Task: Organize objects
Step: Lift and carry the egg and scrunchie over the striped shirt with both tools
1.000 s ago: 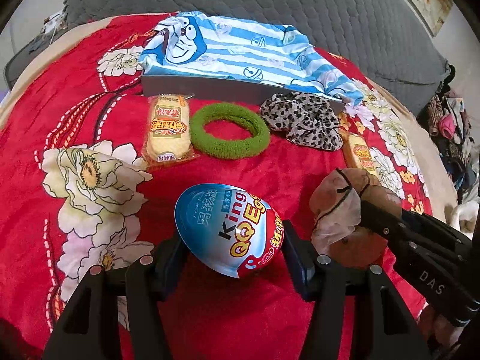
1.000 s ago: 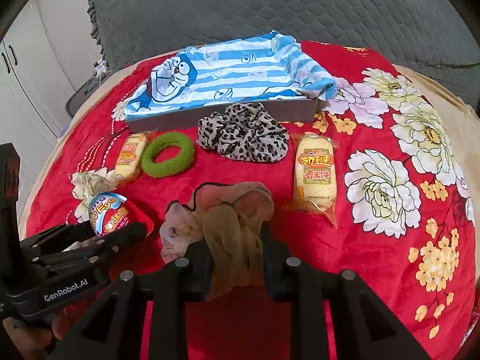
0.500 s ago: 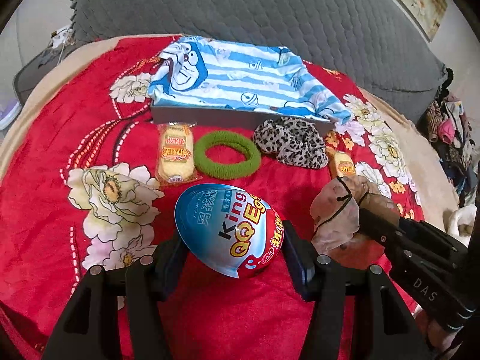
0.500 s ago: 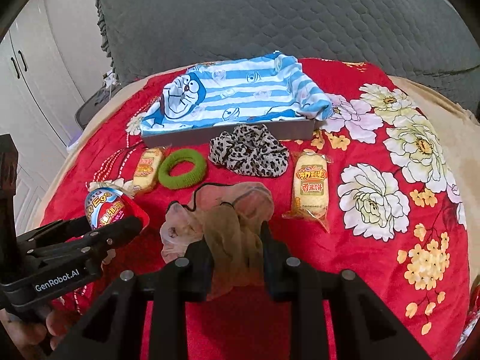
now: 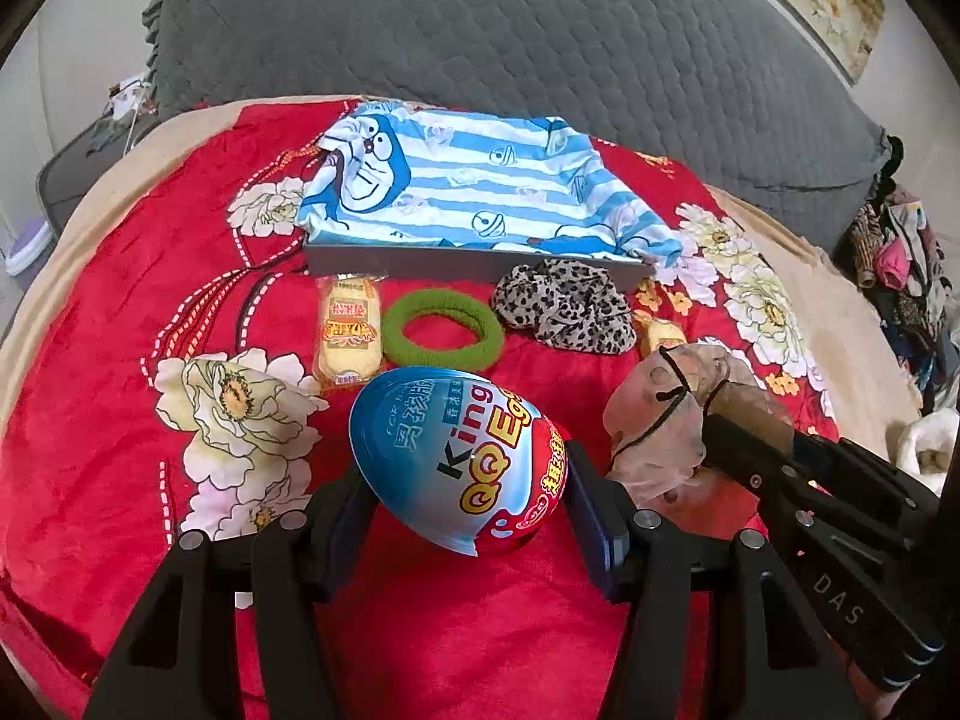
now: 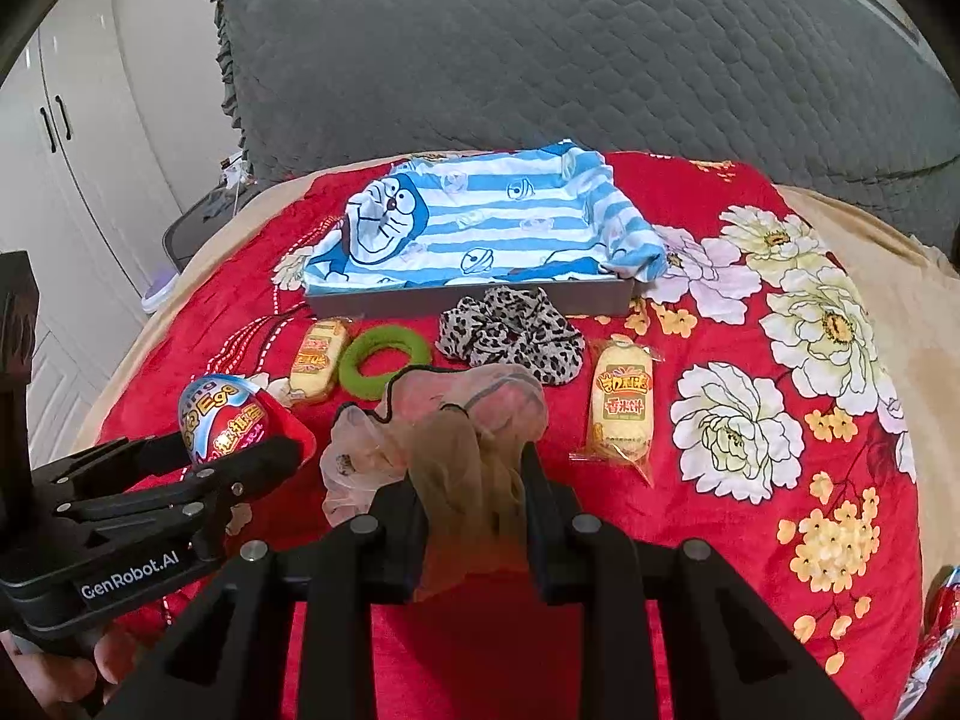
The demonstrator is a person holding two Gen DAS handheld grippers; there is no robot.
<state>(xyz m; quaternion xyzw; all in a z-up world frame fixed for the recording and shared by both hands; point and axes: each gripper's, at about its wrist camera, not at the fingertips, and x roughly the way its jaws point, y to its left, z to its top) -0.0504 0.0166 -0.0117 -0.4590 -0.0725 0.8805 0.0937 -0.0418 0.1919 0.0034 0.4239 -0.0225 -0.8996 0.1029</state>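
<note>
My left gripper (image 5: 465, 516) is shut on a blue and red toy egg (image 5: 456, 456) and holds it above the red floral bedspread (image 5: 120, 312); the egg also shows in the right wrist view (image 6: 225, 417). My right gripper (image 6: 471, 480) is shut on a bunched beige sheer stocking (image 6: 444, 432), seen from the left wrist too (image 5: 666, 420). A grey tray (image 6: 468, 300) lined with a blue striped cartoon cloth (image 6: 480, 222) sits farther back. In front of it lie a snack pack (image 5: 351, 330), a green hair ring (image 5: 444, 330), a leopard scrunchie (image 5: 564, 306) and a second snack pack (image 6: 621, 408).
A grey quilted headboard cushion (image 6: 570, 60) rises behind the tray. White wardrobe doors (image 6: 60, 168) stand at the left. A pile of clothes (image 5: 900, 264) lies off the bed's right side. A beige blanket edge (image 6: 900, 312) borders the bedspread.
Both grippers have risen and drawn back from the tray with the egg and stocking still held; the tray and items look smaller and farther.
</note>
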